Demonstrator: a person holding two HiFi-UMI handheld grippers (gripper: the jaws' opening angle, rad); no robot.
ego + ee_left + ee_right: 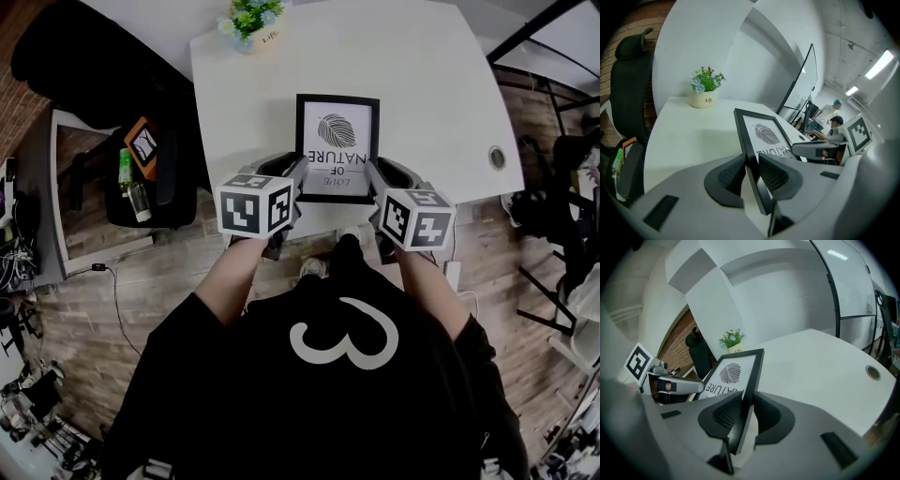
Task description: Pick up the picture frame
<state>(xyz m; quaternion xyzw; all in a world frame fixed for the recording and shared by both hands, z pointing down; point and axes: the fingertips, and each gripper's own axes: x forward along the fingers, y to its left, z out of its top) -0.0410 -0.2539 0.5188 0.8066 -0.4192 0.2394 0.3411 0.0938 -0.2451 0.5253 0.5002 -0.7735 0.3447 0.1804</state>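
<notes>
Far left, beside the table: black office chair (628, 93). Toward the far edge of the rounded white table (422, 75): small cream pot of blue and white flowers (251, 21). Left side of the black rectangular picture frame with a leaf print (337, 148) clamped in the grey left hand-held gripper (294, 173), ribbed pads pressed on both faces. Frame held tilted over the table's near part, spanning the two hand-held grippers. Right side gripped likewise by the grey right hand-held gripper (377, 174).
</notes>
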